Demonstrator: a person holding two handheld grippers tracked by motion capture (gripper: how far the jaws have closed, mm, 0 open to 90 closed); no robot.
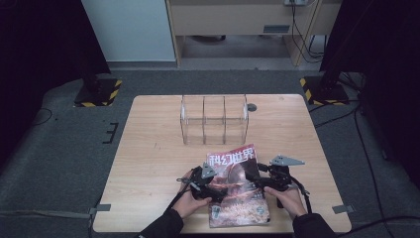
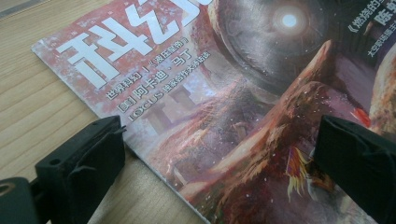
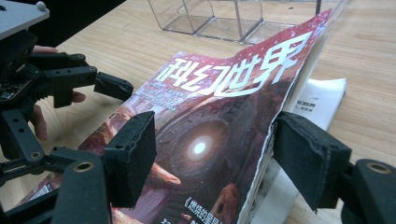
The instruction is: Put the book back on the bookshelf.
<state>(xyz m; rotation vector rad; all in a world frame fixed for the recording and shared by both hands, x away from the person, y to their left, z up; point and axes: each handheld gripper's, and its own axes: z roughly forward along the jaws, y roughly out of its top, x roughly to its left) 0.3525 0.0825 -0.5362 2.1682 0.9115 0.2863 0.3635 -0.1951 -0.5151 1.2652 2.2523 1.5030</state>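
Observation:
A magazine with a red cover and big white characters lies near the table's front edge. My left gripper sits at its left side, open. In the left gripper view one jaw rests on the wood beside the magazine's edge and the other hovers over the cover. My right gripper is at the right side, open. In the right gripper view the magazine's right edge is lifted and bowed up between the jaws, with white inner pages showing beneath. A finger of the left gripper shows there too.
A clear acrylic organizer with three upright compartments stands behind the magazine, mid-table; it also appears in the right gripper view. A small dark disc lies beside its right end. The wooden tabletop is bare to the left.

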